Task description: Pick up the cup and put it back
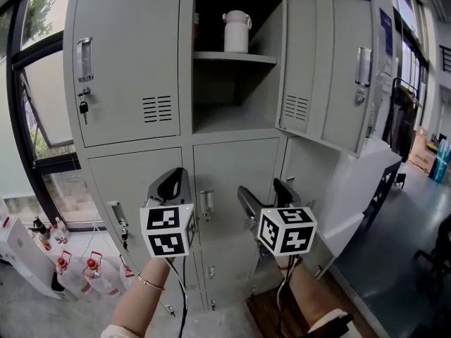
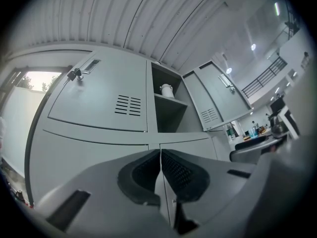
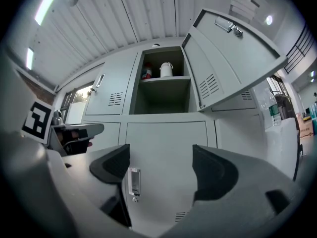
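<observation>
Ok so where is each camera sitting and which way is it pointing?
Head view: on the person's head, facing the lockers; both forearms, the left gripper and the right gripper show.
Left gripper view: on the left gripper, looking up along its shut jaws at the lockers.
Right gripper view: on the right gripper, looking up between its open jaws; the left gripper shows at the left.
Shared: all three see the white cup on its shelf.
</observation>
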Tool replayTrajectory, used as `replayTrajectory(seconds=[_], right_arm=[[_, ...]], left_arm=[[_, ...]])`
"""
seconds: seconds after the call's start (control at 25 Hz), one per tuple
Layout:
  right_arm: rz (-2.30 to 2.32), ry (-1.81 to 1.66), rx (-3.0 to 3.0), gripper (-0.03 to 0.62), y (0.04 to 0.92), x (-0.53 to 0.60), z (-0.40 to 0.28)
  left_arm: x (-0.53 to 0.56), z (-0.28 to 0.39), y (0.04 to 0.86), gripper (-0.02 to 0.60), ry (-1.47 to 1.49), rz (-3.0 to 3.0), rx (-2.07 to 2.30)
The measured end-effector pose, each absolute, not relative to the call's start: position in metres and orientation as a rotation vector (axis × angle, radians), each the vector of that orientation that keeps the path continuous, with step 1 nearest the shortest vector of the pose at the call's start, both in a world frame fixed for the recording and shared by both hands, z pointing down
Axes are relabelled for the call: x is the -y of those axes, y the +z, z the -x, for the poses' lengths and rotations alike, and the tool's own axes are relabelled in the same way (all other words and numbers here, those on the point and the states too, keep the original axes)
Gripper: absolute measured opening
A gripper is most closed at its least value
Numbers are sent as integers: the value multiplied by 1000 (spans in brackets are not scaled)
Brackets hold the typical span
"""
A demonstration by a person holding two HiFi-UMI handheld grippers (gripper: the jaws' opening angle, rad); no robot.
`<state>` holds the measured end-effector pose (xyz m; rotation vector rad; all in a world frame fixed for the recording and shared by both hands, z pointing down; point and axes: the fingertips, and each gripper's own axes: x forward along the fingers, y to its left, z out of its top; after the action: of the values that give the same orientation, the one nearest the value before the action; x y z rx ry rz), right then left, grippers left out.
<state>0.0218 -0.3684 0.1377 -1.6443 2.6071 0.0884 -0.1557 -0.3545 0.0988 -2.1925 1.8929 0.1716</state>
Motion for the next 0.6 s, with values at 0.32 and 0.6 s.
replayTrajectory(seconds=[0.32,0.6], right_arm=[[1651,213,-2581,377,84,380,-31],[1646,286,-2588,377,43,397,-29]], left_arm=[[365,163,74,11,214,2209,-1896],[374,165,56,11,164,2165,-1912]])
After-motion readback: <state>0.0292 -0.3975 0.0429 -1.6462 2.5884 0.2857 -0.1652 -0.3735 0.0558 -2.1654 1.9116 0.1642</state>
